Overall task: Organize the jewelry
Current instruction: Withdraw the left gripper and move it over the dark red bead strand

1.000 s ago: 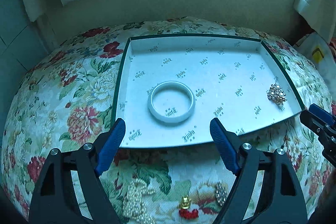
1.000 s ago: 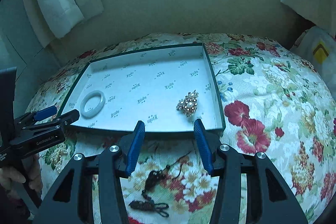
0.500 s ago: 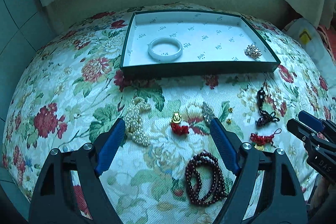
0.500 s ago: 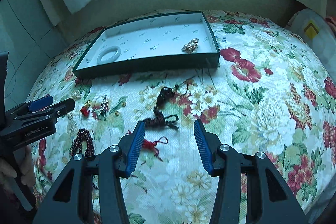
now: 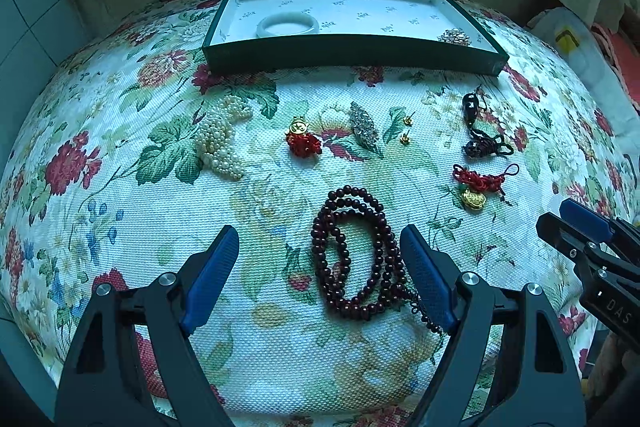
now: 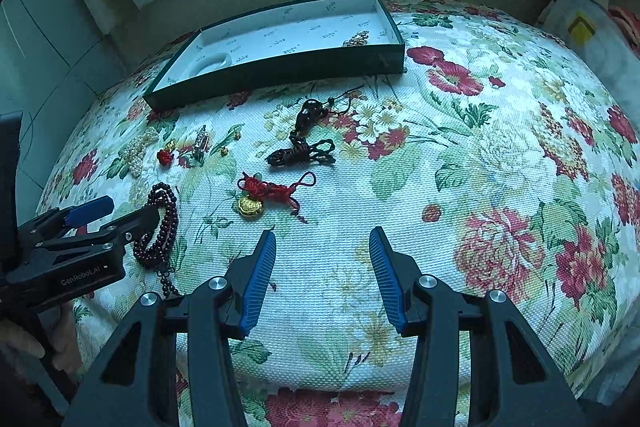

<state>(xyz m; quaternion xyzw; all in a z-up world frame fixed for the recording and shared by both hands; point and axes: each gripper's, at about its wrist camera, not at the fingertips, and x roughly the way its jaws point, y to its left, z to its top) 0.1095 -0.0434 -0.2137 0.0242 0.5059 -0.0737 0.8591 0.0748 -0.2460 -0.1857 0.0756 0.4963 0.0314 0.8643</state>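
Left wrist view: left gripper (image 5: 319,267) spread wide, nothing pinched, hovering over the dark red wooden bead strand (image 5: 354,251) coiled on the floral tablecloth (image 5: 120,219). Beyond the beads: pile of white pearls (image 5: 221,141), small gold charm on red knot (image 5: 303,138), silver leaf-shaped brooch (image 5: 363,129), two tiny gold studs (image 5: 407,129). Farther back, shallow dark green tray (image 5: 352,57) holding a pale jade bangle (image 5: 288,25) and gold cluster brooch (image 5: 454,37).

Right wrist view: right gripper (image 6: 322,281) about half open, empty, above bare cloth. Just ahead of it, red knotted cord with gold ingot (image 6: 266,193); past that, black braided cord (image 6: 306,141).
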